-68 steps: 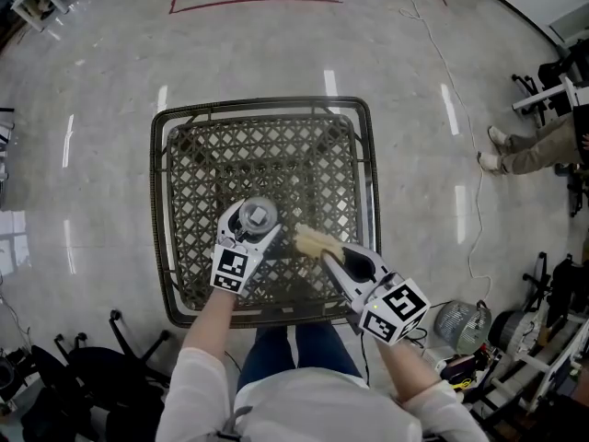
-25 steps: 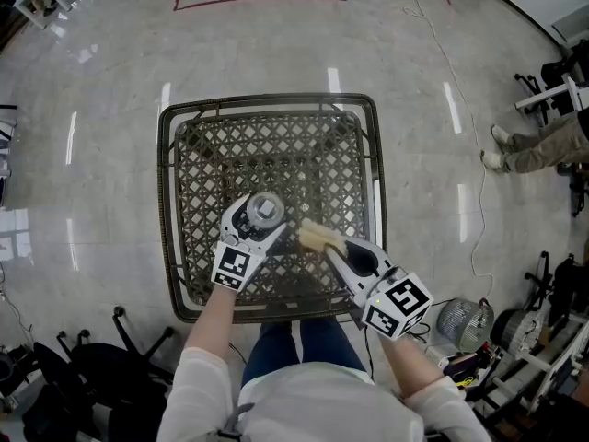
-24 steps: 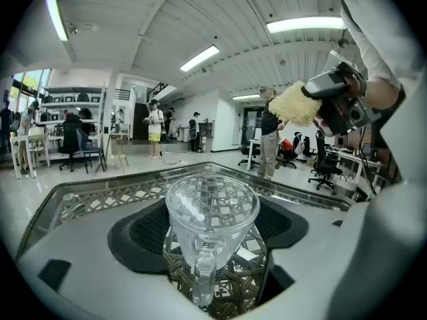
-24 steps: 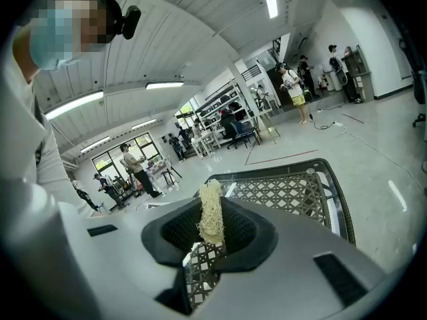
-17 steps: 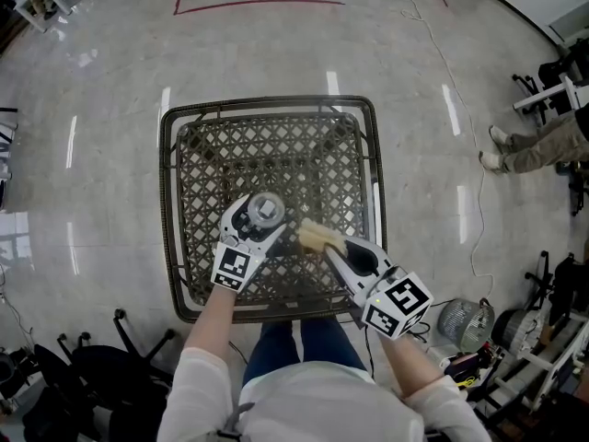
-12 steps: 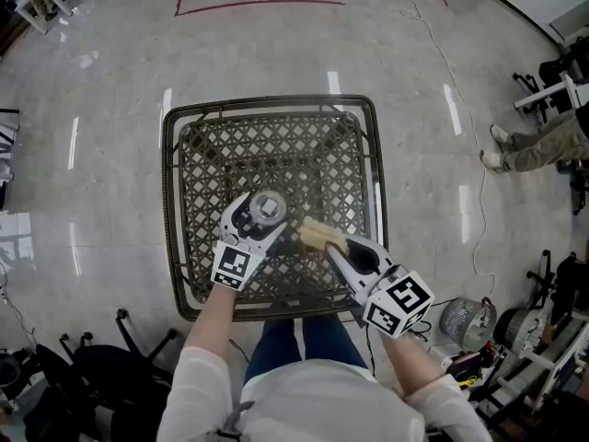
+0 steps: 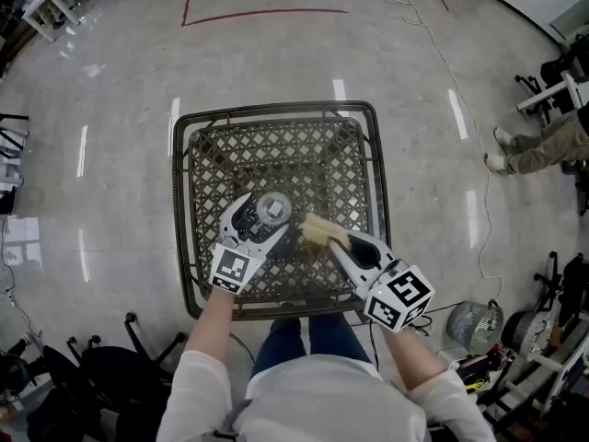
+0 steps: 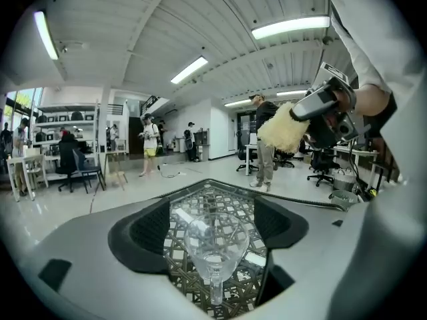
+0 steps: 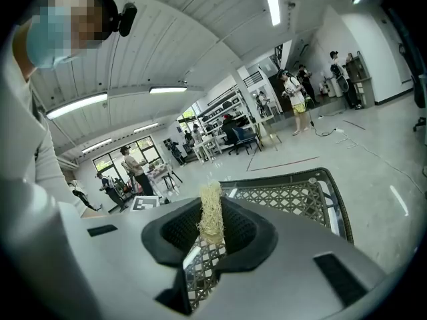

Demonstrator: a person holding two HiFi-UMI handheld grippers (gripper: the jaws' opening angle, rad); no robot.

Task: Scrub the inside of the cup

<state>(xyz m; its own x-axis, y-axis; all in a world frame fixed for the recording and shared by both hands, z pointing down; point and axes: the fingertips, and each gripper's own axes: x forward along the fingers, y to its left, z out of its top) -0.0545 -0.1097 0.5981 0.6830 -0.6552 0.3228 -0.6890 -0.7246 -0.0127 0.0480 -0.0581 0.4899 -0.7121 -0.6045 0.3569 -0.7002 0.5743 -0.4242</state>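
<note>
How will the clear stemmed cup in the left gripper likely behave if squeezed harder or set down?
The cup looks like thin clear glass, so it is probably rigid but fragile under a tighter squeeze. Its smooth wall may slip in the left gripper. With its narrow stem, it would likely tip easily on the open lattice table.

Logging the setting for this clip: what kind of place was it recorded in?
Likely a large open-plan lab or office hall, indoors: a polished floor marked with a red line, shelves at the side, office chairs, and long strip lights overhead.

Glossy floor (image 7: 110, 72) w/ red tape (image 7: 267, 12)
</note>
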